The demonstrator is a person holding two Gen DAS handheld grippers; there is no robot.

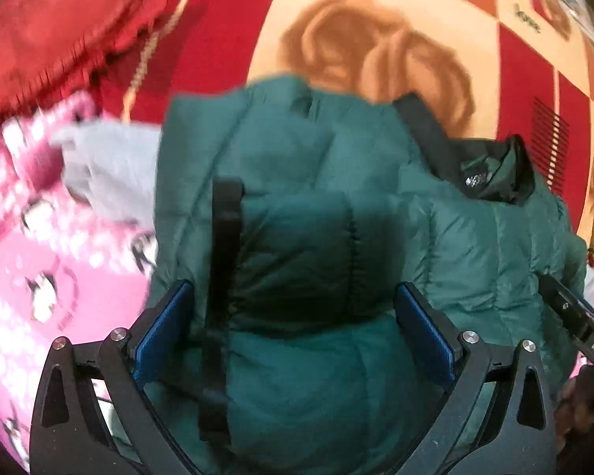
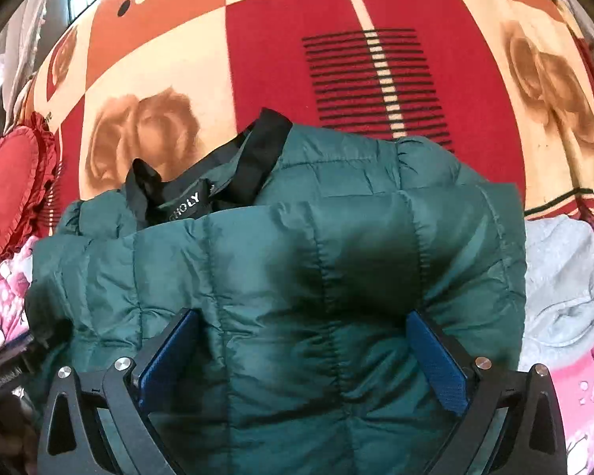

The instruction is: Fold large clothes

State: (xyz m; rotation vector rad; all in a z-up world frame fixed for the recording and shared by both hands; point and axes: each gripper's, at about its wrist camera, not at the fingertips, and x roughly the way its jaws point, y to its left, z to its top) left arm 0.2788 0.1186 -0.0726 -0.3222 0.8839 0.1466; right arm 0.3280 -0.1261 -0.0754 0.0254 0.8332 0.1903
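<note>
A blanket (image 2: 281, 59) in red, orange and cream squares, printed with brown roses and the word "love", covers the surface and fills the far half of both views. On it lies a dark green quilted jacket (image 2: 297, 261), bunched into puffy folds with its black-trimmed collar (image 2: 265, 154) and a black label (image 2: 186, 202) turned up toward the far side; it sits right in front of both cameras, with its near part passing between the fingers. A pink cloth with penguin prints (image 1: 39, 277) lies beside the jacket, and a grey garment (image 1: 111, 174) rests on it, touching the jacket's edge. A red frilled cushion (image 1: 55, 35) sits farther off, at the blanket's edge. The left tongs (image 1: 293, 316) stand wide apart, blue pads facing each other, with jacket padding and a black strap (image 1: 223, 245) between them but not clamped. The right tongs (image 2: 308, 344) are likewise spread wide over a fold of the jacket, the pads on either side of the fabric without pinching it.
</note>
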